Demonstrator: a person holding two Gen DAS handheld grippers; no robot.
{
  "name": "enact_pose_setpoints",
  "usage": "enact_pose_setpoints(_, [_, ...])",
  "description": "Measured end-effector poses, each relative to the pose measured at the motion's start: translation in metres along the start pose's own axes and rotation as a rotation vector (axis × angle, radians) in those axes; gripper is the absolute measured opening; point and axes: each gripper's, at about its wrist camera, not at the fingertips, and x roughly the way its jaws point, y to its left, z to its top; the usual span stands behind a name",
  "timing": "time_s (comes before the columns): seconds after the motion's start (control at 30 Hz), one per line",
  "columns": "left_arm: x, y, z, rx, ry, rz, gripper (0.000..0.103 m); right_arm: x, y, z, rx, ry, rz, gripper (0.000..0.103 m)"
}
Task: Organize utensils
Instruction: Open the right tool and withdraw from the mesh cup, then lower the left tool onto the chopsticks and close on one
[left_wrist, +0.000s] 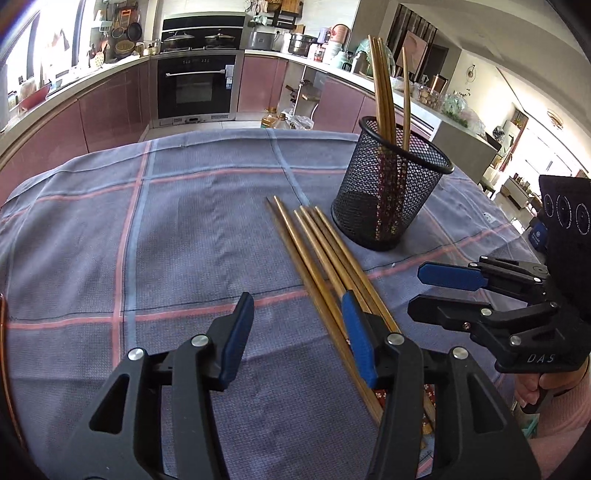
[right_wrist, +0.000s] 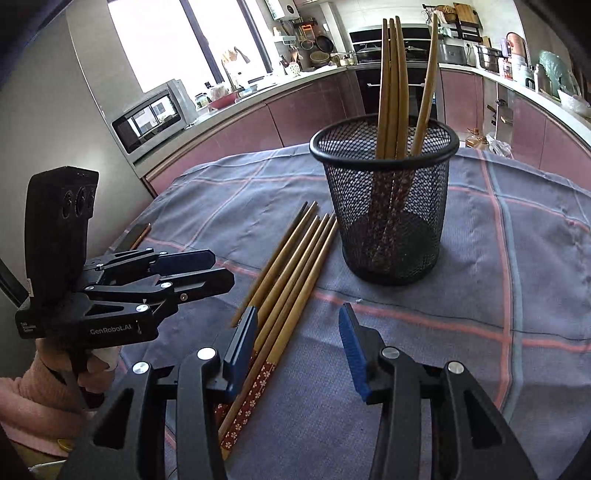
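Observation:
Several wooden chopsticks (left_wrist: 321, 251) (right_wrist: 291, 269) lie side by side on the checked cloth, tips pointing away, red patterned handles toward me. Beside them stands a black mesh cup (left_wrist: 391, 195) (right_wrist: 388, 221) with several more chopsticks (left_wrist: 382, 85) (right_wrist: 393, 85) upright in it. My left gripper (left_wrist: 299, 332) (right_wrist: 223, 269) hovers open over the handle end of the loose ones, which pass under its right finger. My right gripper (right_wrist: 299, 325) (left_wrist: 417, 291) is open too, and the same bundle runs beneath its left finger. Neither pair of pads presses on anything.
A blue-grey tablecloth (left_wrist: 184, 229) with pink lines covers the table. A person's hand in a pink sleeve (right_wrist: 33, 398) holds the left gripper's handle. Kitchen counters, an oven (left_wrist: 195, 88) and a microwave (right_wrist: 151, 118) stand beyond the table's far edge.

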Motion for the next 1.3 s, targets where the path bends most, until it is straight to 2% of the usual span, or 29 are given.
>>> enact_pose_setpoints(0.27, [0.015,-0.004,-0.003,0.014,0.039,0.028,0.049,0.008,0.005,-0.003,-0.011,0.013,-0.041,0.043])
enact_pose_setpoints(0.77, [0.019,-0.012,-0.004,0.064,0.038,0.083,0.050,0.017,0.014,-0.004,-0.060,0.026,-0.089,0.043])
enact_pose_setpoints(1.1, [0.017,-0.013,-0.008,0.079,0.038,0.099,0.047,0.017,0.012,-0.003,-0.062,0.037,-0.122,0.042])
enact_pose_setpoints(1.3, [0.014,-0.012,-0.008,0.083,0.048,0.111,0.038,0.017,0.011,-0.003,-0.068,0.049,-0.130,0.035])
